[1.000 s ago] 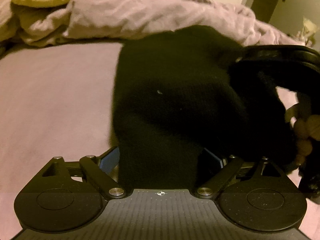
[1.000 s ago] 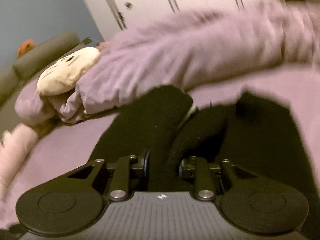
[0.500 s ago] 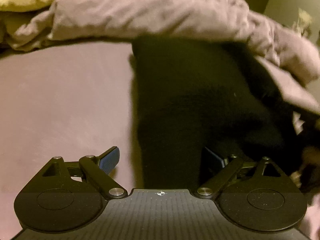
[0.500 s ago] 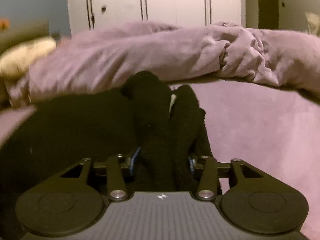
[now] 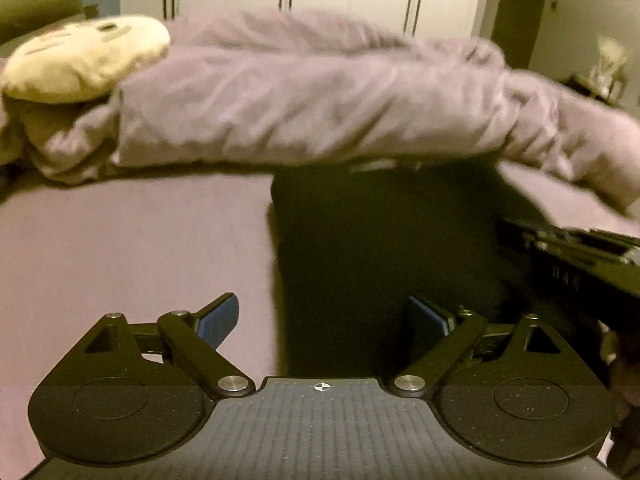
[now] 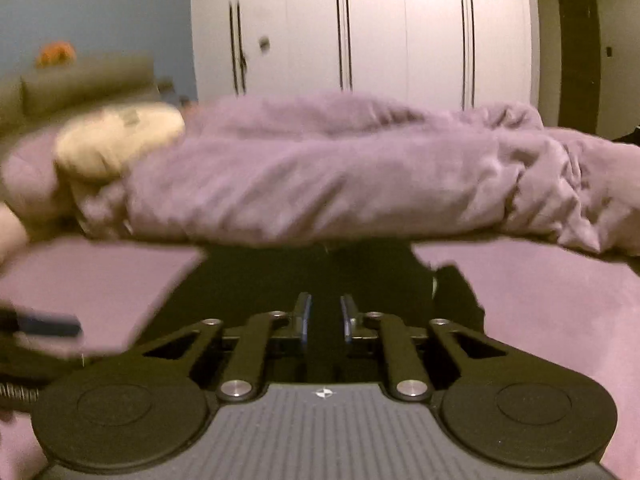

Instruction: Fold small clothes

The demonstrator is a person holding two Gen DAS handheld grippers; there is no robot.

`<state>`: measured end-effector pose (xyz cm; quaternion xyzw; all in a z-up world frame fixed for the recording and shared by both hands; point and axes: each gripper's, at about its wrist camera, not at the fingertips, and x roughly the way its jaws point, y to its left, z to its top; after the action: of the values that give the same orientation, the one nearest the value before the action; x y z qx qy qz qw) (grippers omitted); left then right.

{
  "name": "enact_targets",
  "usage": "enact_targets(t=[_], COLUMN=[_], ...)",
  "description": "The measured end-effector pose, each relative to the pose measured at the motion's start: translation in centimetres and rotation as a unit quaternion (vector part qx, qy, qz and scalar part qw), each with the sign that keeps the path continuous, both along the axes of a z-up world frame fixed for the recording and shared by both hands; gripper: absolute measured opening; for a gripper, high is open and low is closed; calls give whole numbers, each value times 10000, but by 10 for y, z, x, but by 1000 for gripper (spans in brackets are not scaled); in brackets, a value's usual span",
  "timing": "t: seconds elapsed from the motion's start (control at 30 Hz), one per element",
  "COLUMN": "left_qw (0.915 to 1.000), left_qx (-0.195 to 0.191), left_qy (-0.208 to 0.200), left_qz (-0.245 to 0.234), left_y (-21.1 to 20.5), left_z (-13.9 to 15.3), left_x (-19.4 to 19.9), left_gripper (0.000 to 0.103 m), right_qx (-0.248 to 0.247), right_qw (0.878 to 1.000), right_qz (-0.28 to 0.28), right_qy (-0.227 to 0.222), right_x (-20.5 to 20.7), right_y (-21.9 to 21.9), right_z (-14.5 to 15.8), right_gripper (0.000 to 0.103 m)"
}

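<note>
Black garment [image 5: 380, 248] lay flat mid-bed, far edge touching bunched duvet [image 5: 320, 104]; judged it soft, light, limp, so I'd pinch near corners; left gripper [image 5: 326, 316] spread wide, empty; right gripper [image 6: 325, 316] narrow, grip on cloth I could not tell.

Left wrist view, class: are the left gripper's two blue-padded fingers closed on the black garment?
No. The left gripper is spread wide, its blue pads well apart, with the black garment lying flat on the bed between and beyond them.

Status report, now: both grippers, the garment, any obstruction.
Left gripper open, empty. Right gripper narrowly parted, grip unclear. Black garment flat on bed, far edge against bunched purple duvet.
</note>
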<state>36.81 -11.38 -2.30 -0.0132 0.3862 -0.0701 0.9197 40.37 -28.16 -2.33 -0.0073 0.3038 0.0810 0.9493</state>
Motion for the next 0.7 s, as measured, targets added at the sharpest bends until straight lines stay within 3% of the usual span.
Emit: enact_targets(t=[0.07,0.13,0.23,0.37,0.47,0.57,0.6,0.67,0.7], left_qw=[9998,9988,9971,9854,9772,9720,9710,9687,9665], left_qx=[-161,-269,-467,-1342,-1741,-2041,-2124,-2287,-2391], left_qy=[36,163,444,1037,1216,1166,1100,961,935], left_qz=[-135,-383,-404,-163,-46,-80,-55,-13,-36], left_y=[-5,-11,-11,7,19,40,51,70,76], left_z=[-8,-18,-38,-60,-59,-45,-39,-32,-30], left_x=[7,10,17,26,22,11,8,7,10], left_gripper=[98,98,102,103,103,102,102,102,102], right_qx=[-233,-300,93,39,7,362,577,884,982], right_qw=[9989,9988,9994,9998,9999,9993,9982,9961,9951], right_qz=[-160,-134,-179,-173,-127,69,116,-17,-72], right_qy=[371,362,297,62,46,100,106,20,-22], right_x=[9,7,5,1,3,-12,-19,-35,-40], right_y=[-9,-18,-35,-35,-35,-47,-54,-73,-80], right_z=[-22,-38,-50,-64,-59,-39,-29,-17,-14], right_gripper=[10,3,0,0,0,0,6,56,95])
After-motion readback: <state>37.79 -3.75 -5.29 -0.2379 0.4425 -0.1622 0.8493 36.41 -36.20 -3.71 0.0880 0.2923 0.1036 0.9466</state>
